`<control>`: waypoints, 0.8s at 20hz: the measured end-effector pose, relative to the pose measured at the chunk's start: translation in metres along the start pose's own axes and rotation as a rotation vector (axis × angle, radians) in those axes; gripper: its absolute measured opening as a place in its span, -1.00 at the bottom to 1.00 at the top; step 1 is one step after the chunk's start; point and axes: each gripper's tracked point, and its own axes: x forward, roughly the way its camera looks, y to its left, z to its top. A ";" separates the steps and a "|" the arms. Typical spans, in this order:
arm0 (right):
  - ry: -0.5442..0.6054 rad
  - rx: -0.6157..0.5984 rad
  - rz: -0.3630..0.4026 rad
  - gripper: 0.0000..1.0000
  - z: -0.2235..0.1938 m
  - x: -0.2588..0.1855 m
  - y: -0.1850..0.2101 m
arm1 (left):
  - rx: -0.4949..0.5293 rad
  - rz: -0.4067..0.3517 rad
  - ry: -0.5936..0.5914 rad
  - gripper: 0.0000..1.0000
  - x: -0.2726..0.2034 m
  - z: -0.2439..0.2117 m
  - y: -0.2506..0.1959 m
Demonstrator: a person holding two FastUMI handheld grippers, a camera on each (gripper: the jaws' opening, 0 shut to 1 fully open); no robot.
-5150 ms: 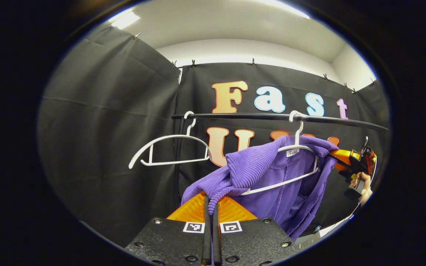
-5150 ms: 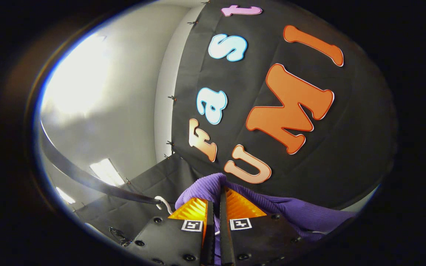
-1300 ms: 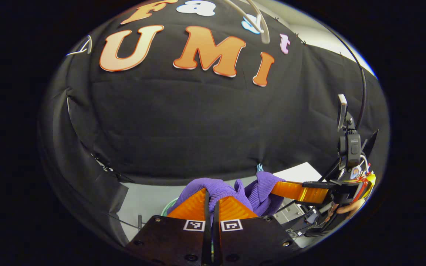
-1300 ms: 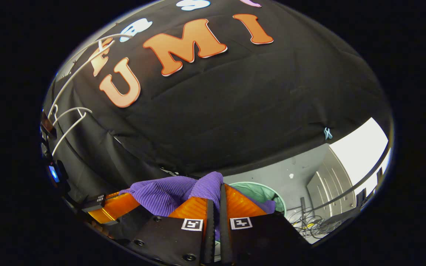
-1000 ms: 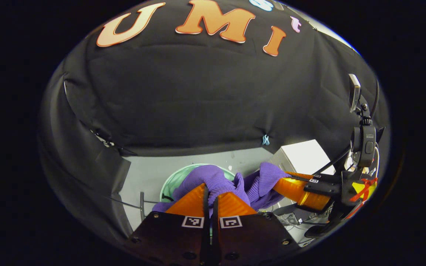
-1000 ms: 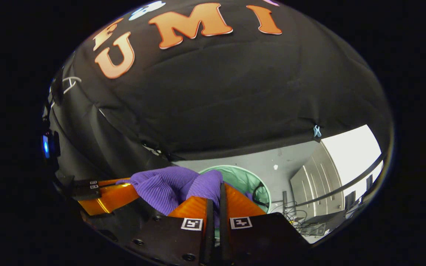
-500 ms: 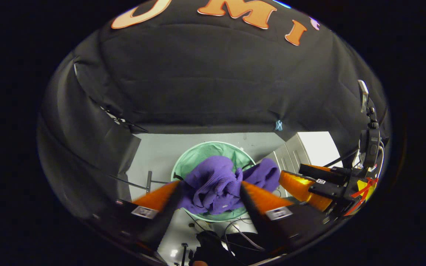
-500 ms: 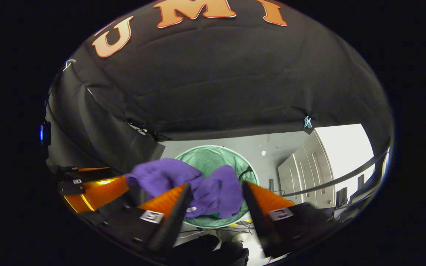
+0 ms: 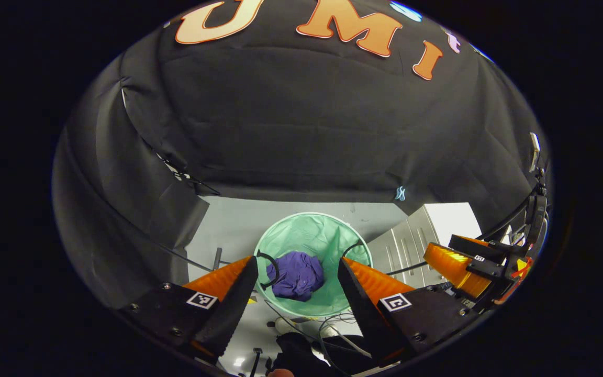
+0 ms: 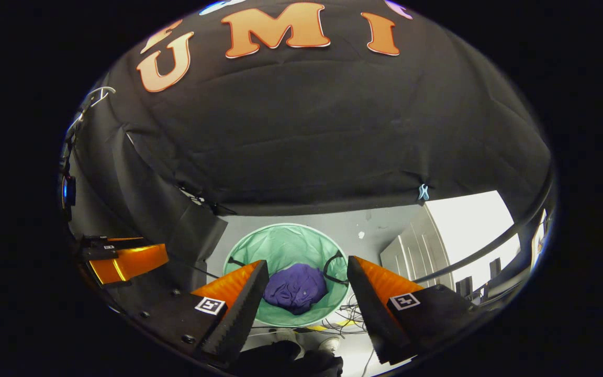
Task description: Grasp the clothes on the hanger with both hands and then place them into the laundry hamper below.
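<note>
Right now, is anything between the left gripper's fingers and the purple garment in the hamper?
No. In the left gripper view, the open left gripper hangs above the purple garment in the green hamper.

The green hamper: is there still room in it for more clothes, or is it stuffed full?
Plenty. The purple garment lies bunched at the bottom of the hamper; green mesh shows bare around it, widest towards the wall. The floor by its near rim is crowded with cables.
</note>
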 end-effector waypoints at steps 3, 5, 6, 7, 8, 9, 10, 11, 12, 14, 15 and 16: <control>-0.052 0.028 0.000 0.97 0.013 -0.021 -0.010 | -0.006 -0.003 -0.029 0.96 -0.012 0.007 -0.010; -0.078 0.036 0.003 0.97 0.020 -0.034 -0.024 | -0.008 -0.005 -0.066 0.96 -0.020 0.015 -0.021; -0.094 0.031 0.005 0.97 0.024 -0.044 -0.031 | -0.015 -0.003 -0.082 0.96 -0.024 0.013 -0.026; -0.110 0.023 0.007 0.97 0.029 -0.052 -0.037 | -0.023 0.003 -0.095 0.96 -0.030 0.012 -0.031; -0.129 0.014 0.013 0.97 0.034 -0.060 -0.044 | -0.030 0.017 -0.098 0.96 -0.037 0.012 -0.035; -0.142 0.008 0.027 0.97 0.040 -0.070 -0.050 | -0.041 0.051 -0.110 0.96 -0.047 0.011 -0.036; -0.163 0.011 0.047 0.97 0.046 -0.084 -0.056 | -0.054 0.072 -0.142 0.96 -0.059 0.015 -0.041; -0.192 0.015 0.062 0.97 0.054 -0.096 -0.062 | -0.059 0.069 -0.178 0.96 -0.071 0.023 -0.051; -0.218 0.013 0.072 0.97 0.058 -0.110 -0.073 | -0.064 0.076 -0.218 0.95 -0.087 0.031 -0.060; -0.252 0.004 0.087 0.97 0.067 -0.136 -0.090 | -0.062 0.098 -0.320 0.96 -0.120 0.050 -0.070; -0.269 0.002 0.091 0.96 0.068 -0.149 -0.101 | -0.053 0.106 -0.369 0.95 -0.134 0.058 -0.074; -0.296 0.000 0.096 0.96 0.077 -0.167 -0.109 | -0.044 0.122 -0.405 0.94 -0.146 0.062 -0.078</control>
